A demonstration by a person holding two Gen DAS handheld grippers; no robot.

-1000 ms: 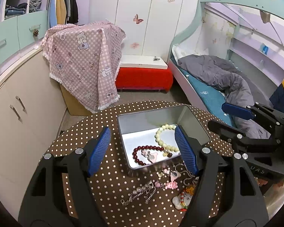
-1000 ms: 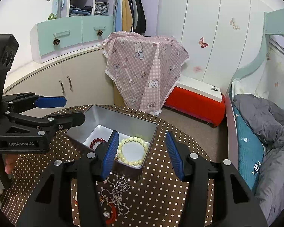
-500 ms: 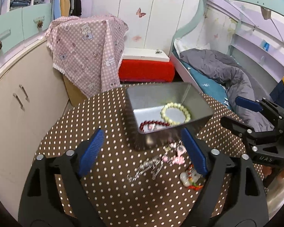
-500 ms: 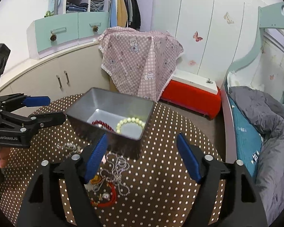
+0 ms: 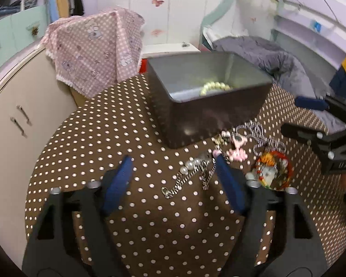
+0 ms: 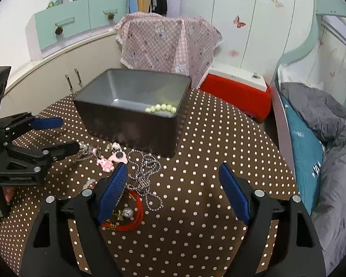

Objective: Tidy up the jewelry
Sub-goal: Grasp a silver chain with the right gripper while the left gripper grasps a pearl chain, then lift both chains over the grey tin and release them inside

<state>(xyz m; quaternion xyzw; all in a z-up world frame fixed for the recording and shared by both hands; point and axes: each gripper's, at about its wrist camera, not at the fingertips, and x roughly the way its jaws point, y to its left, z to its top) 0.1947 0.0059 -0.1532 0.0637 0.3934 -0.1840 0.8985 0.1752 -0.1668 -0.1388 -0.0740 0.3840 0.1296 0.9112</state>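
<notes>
A grey metal tin (image 5: 210,115) (image 6: 136,124) stands on the brown polka-dot table (image 5: 103,138) (image 6: 207,207); a pale green bead bracelet (image 5: 214,86) (image 6: 161,108) shows inside. Loose jewelry lies in front of the tin: a pearl-and-chain piece (image 5: 191,173), a pink charm (image 5: 236,147) (image 6: 110,160), a beaded chain (image 6: 147,173) and a red cord bracelet (image 5: 274,168) (image 6: 129,217). My left gripper (image 5: 174,168) is open and low, its right finger beside the pearl chain. My right gripper (image 6: 173,175) is open above the table, its left finger over the red bracelet.
A pink checked cloth (image 6: 168,39) covers something behind the table. A red and white box (image 6: 237,87) stands on the floor. Cream cabinets (image 5: 23,115) stand left, a bed with a grey duvet (image 6: 329,138) right.
Both grippers have drawn back from over the tin and dropped lower toward the loose jewelry on the table. The tin's inside is now mostly hidden behind its near wall.
</notes>
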